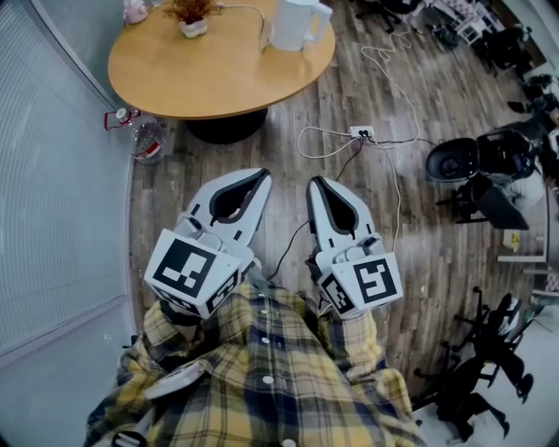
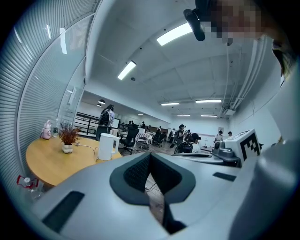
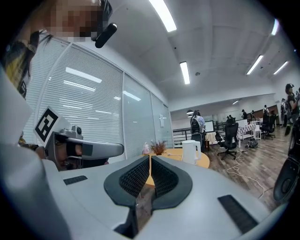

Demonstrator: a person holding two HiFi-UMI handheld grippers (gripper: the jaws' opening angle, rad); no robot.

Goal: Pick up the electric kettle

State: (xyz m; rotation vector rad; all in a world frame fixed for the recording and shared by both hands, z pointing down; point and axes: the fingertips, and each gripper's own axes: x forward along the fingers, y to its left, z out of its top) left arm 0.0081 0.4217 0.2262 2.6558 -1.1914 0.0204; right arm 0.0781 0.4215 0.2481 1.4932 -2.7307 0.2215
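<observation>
The white electric kettle (image 1: 297,22) stands upright on the far right part of a round wooden table (image 1: 218,79), with a cord running from it. It also shows at a distance as the kettle (image 2: 108,146) and the kettle (image 3: 190,151) in the two gripper views. My left gripper (image 1: 262,179) and right gripper (image 1: 316,183) are held side by side over the floor, well short of the table, and point toward it. Each has its jaws together at the tips with nothing between them: the left gripper (image 2: 150,154) and the right gripper (image 3: 150,157).
A small potted plant (image 1: 190,16) and a pink figure (image 1: 135,9) share the table. A water bottle (image 1: 144,135) stands on the floor by the table's left side. A power strip (image 1: 362,133) with loose cables lies on the wood floor. Office chairs (image 1: 480,157) stand at the right, a blinded glass wall (image 1: 52,175) at the left.
</observation>
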